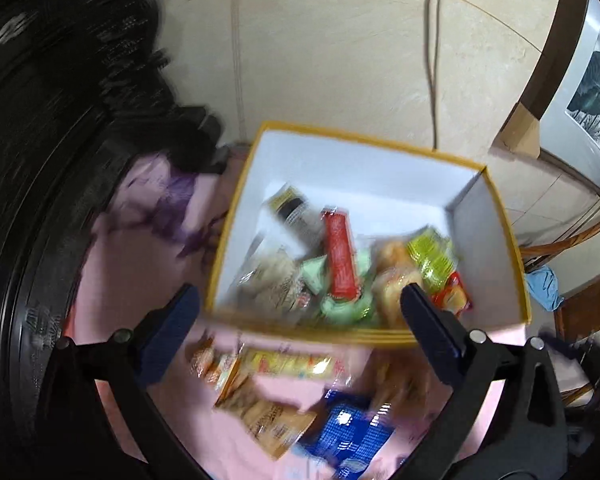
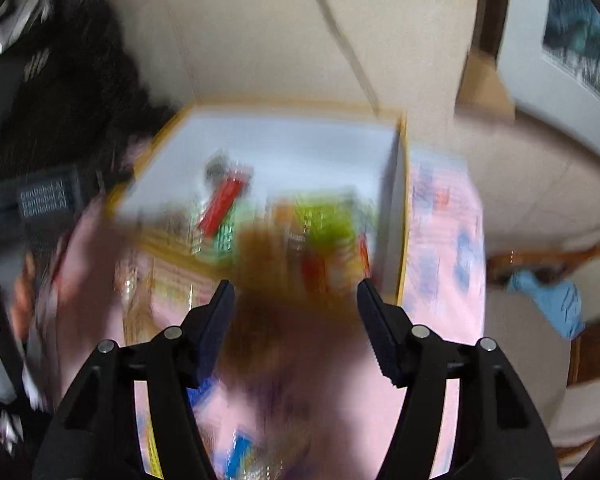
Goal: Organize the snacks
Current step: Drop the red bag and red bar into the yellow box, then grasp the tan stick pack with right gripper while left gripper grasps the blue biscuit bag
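Observation:
A yellow-rimmed white box [image 1: 484, 216] holds several snack packets, among them a red stick pack [image 1: 341, 258] and a lime green packet [image 1: 432, 260]. My left gripper [image 1: 300, 312] is open and empty just above the box's near rim. In front of the box, on the pink cloth [image 1: 112, 264], lie a yellow packet [image 1: 292, 364], a brown packet [image 1: 272, 420] and a blue packet [image 1: 348, 436]. In the right wrist view, the box [image 2: 284, 144] is blurred. My right gripper [image 2: 296, 296] is open, with a blurred brown shape [image 2: 276, 280] between its fingers; I cannot tell if it is held.
A black bag or jacket [image 1: 60, 100] fills the left side. A cable [image 1: 432, 60] runs down the beige wall behind the box. A wooden chair [image 1: 572, 240] with a blue cloth [image 1: 544, 288] stands at the right. A framed picture [image 1: 596, 92] leans there too.

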{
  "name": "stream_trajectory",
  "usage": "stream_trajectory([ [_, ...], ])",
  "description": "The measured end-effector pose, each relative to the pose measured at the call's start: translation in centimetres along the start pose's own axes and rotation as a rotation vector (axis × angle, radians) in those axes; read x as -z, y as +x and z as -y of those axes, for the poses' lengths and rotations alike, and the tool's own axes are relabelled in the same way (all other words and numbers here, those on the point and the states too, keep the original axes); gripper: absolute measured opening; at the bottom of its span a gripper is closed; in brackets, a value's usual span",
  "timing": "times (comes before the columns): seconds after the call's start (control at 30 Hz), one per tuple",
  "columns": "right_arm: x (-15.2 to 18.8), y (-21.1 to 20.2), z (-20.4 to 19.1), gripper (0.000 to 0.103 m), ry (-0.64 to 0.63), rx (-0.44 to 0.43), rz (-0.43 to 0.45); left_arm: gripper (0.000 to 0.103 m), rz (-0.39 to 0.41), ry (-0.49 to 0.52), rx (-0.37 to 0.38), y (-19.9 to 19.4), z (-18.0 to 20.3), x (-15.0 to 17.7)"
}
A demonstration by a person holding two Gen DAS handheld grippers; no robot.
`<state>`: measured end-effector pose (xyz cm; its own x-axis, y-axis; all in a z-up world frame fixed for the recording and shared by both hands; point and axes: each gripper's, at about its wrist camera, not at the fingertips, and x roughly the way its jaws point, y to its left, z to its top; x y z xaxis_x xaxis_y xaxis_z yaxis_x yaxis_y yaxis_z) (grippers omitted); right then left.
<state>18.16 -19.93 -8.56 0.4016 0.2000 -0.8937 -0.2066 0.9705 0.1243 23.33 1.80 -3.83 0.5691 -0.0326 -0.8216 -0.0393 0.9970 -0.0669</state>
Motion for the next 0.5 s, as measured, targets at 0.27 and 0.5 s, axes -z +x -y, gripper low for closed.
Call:
stream_trajectory([
  [0.27, 10.7, 3.7, 1.7, 0.064, 0.253, -0.089, -0.184, 0.101, -0.156, -0.087, -0.009, -1.0, -6.1, 11.3],
  [0.5, 10.0, 6.3, -0.1, 0.064, 0.224, -0.073, -0.182, 0.101, -0.191, -0.067, -0.058, -2.1, -8.7, 14.9],
])
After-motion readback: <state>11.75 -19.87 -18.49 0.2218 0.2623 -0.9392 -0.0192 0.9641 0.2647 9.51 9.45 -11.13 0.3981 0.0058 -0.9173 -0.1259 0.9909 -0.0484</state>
